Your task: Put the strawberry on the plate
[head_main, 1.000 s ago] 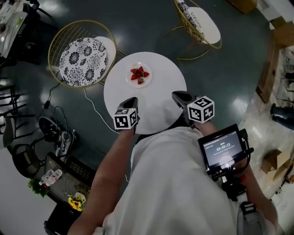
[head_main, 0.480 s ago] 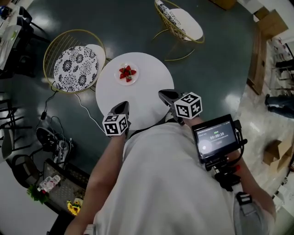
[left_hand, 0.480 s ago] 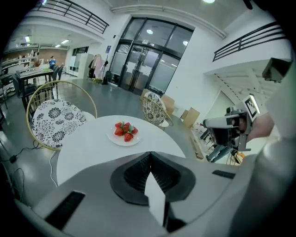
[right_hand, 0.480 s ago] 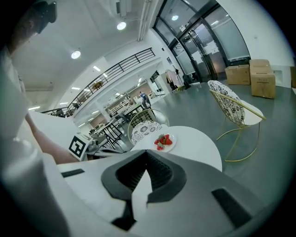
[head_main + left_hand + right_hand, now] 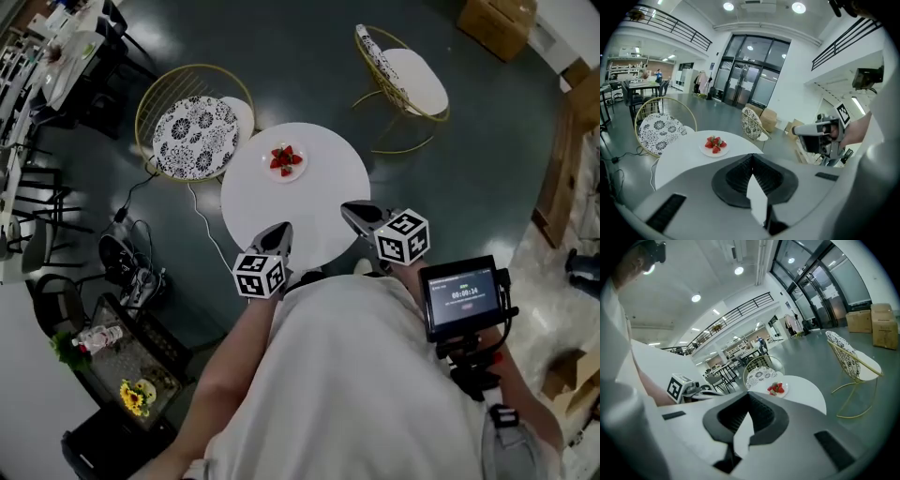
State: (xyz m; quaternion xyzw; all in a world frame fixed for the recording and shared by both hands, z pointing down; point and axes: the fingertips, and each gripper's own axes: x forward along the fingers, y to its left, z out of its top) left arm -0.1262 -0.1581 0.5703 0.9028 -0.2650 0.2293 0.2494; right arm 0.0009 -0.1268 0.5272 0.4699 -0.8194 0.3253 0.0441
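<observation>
well, the round white table (image 5: 309, 202) spreads smooth and matte ahead of both grippers. beyond it stand a gold wire chair (image 5: 192, 136) with a flower-print cushion, off the left gripper's side, and a second chair (image 5: 408, 80) past the right one. the left gripper (image 5: 279, 232) and right gripper (image 5: 354, 208) hang by the table's near edge, each with its jaws pressed together on nothing, dark ribbed pads meeting in a point. probably they idle there because nothing is left to carry. the small round plate (image 5: 272, 174) sits well ahead of the left gripper, and the strawberries (image 5: 285, 159) already lie on it, a tight cluster of glossy red pieces.
</observation>
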